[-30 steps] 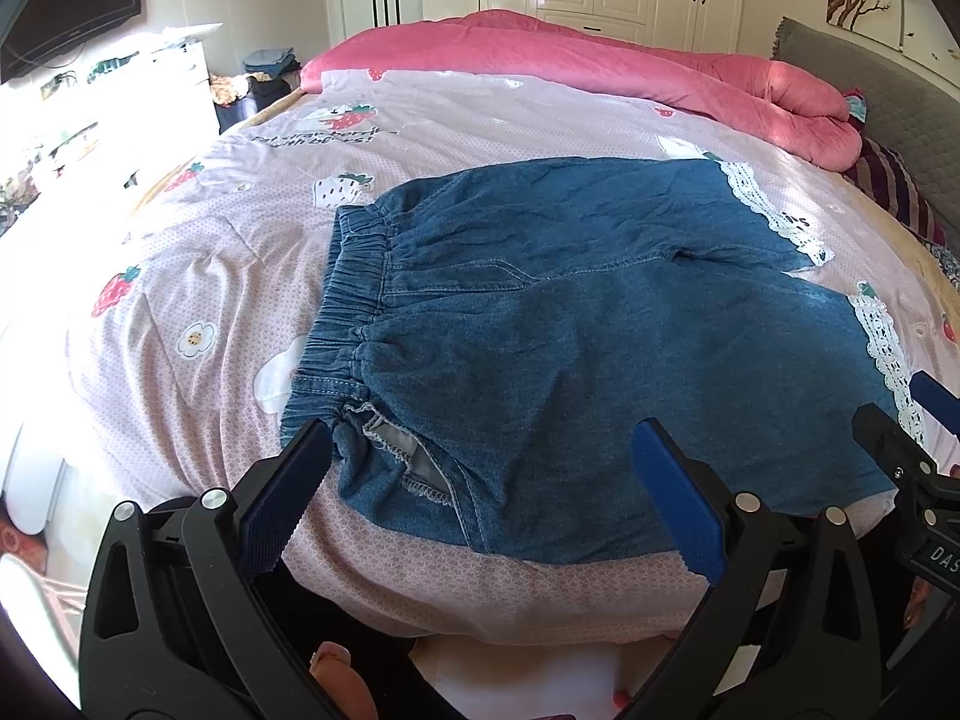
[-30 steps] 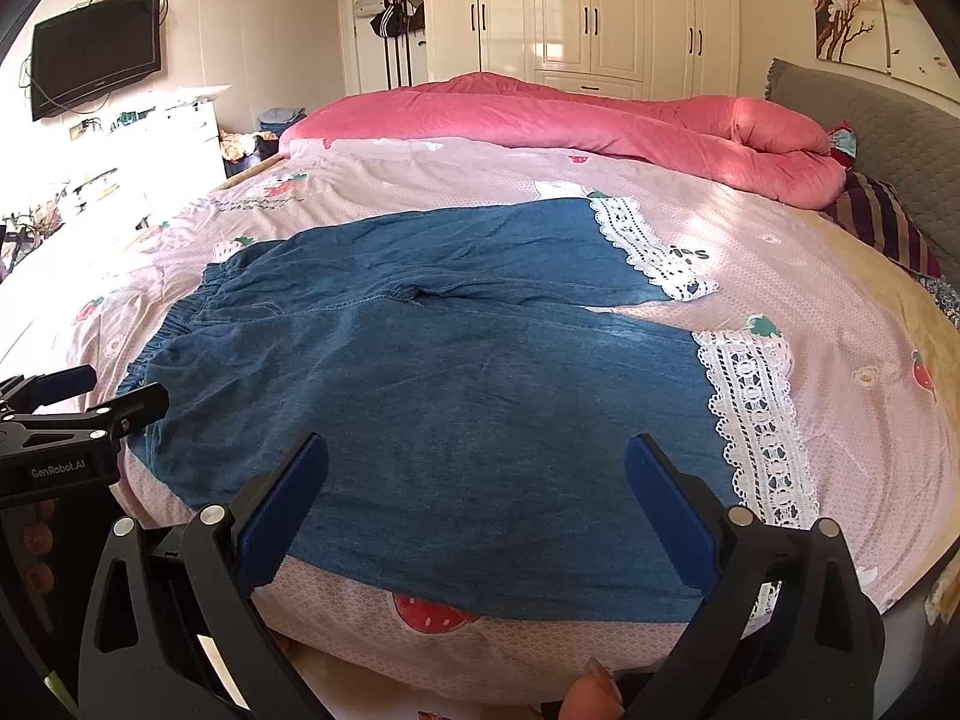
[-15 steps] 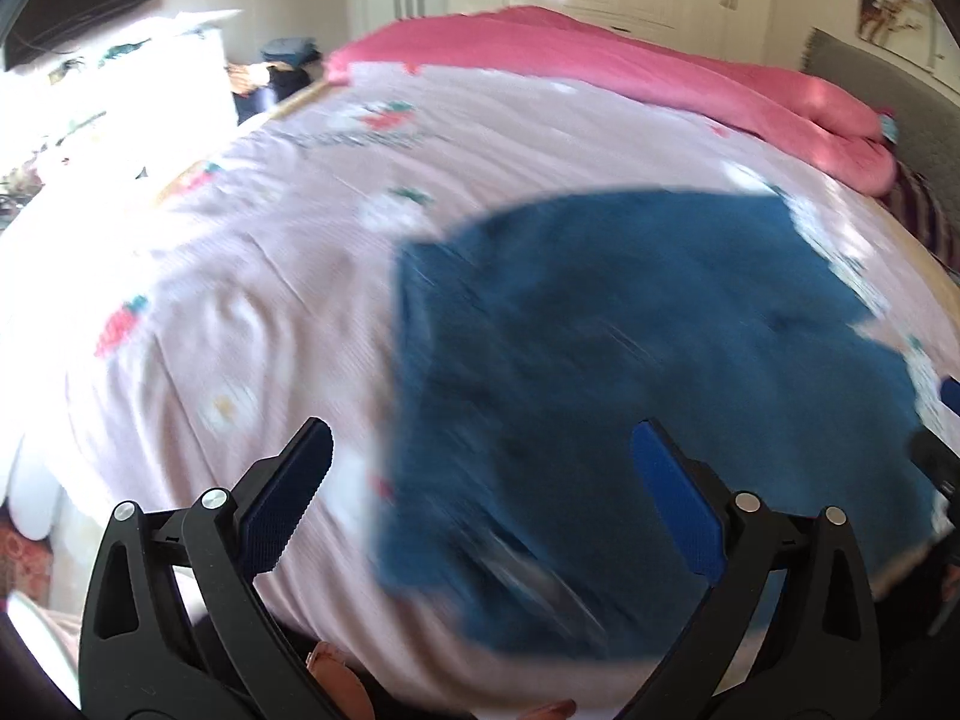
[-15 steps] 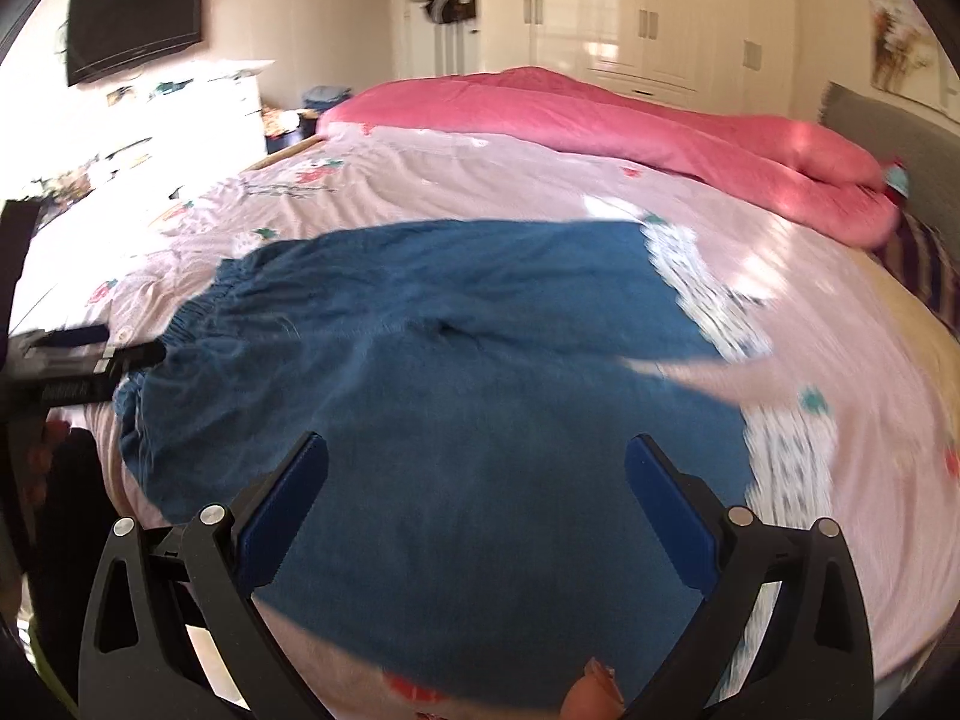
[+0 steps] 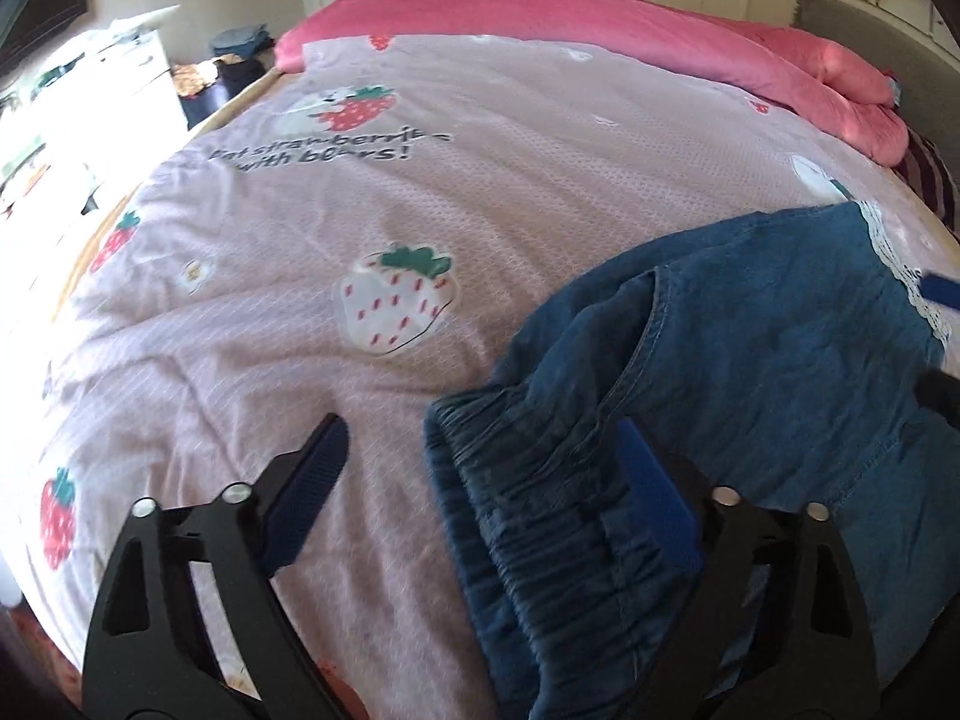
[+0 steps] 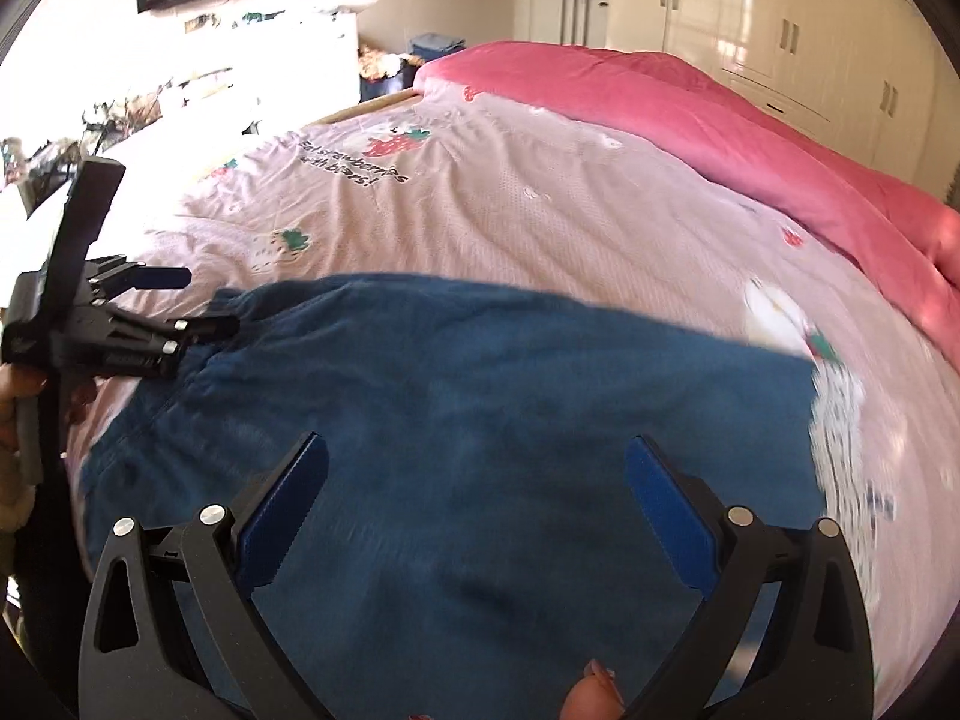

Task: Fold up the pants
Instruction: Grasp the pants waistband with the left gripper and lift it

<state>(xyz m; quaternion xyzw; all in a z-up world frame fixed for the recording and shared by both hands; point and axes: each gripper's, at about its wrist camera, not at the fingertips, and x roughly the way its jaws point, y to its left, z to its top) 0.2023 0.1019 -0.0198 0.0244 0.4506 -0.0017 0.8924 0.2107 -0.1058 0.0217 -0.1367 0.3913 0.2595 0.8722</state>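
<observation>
The denim pants (image 6: pixel 480 420) lie flat along the bed's (image 5: pixel 420 210) near edge. Left gripper (image 5: pixel 480 474), wide apart, straddles the elastic waistband (image 5: pixel 540 516): pinch both layers squarely. Right gripper (image 6: pixel 474 486) hovers wide over the leg.

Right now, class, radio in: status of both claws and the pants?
Left claw open at the elastic waistband. Right claw open over the denim pants. Pants flat on the strawberry bedsheet, unfolded. Nothing in the way.
</observation>
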